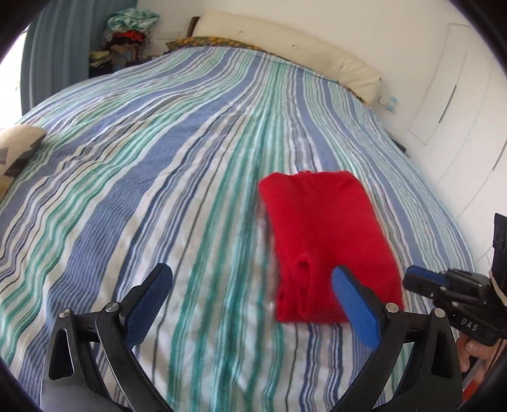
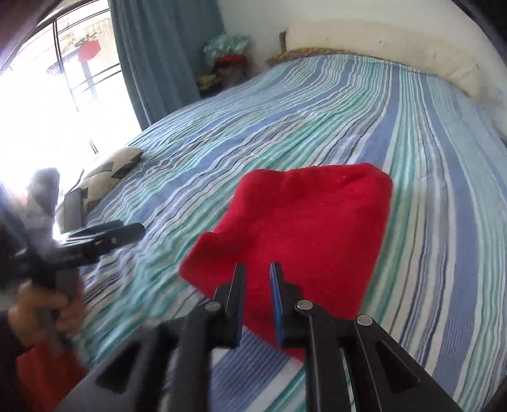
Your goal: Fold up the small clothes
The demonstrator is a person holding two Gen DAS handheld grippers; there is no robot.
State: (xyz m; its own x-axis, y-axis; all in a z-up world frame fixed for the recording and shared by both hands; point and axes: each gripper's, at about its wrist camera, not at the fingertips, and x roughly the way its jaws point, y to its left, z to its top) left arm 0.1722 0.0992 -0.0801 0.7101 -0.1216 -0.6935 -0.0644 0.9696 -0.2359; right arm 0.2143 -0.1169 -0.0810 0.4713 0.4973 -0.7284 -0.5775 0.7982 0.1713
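Observation:
A red garment [image 1: 320,234] lies folded into a rough rectangle on the striped bedspread [image 1: 164,177]. It also shows in the right wrist view [image 2: 304,228]. My left gripper [image 1: 250,282] is wide open and empty, above the bed just short of the garment's near edge. It shows from the side in the right wrist view [image 2: 126,233]. My right gripper [image 2: 256,269] has its jaws close together with a narrow gap and nothing between them, over the garment's near edge. It shows at the right in the left wrist view [image 1: 421,279].
A patterned cushion [image 2: 111,168] lies at the bed's left edge. A cream headboard pillow [image 1: 285,41] runs along the far end. A heap of clothes [image 1: 133,28] stands in the far corner beside a blue curtain [image 2: 164,50]. White wardrobe doors [image 1: 456,104] are at the right.

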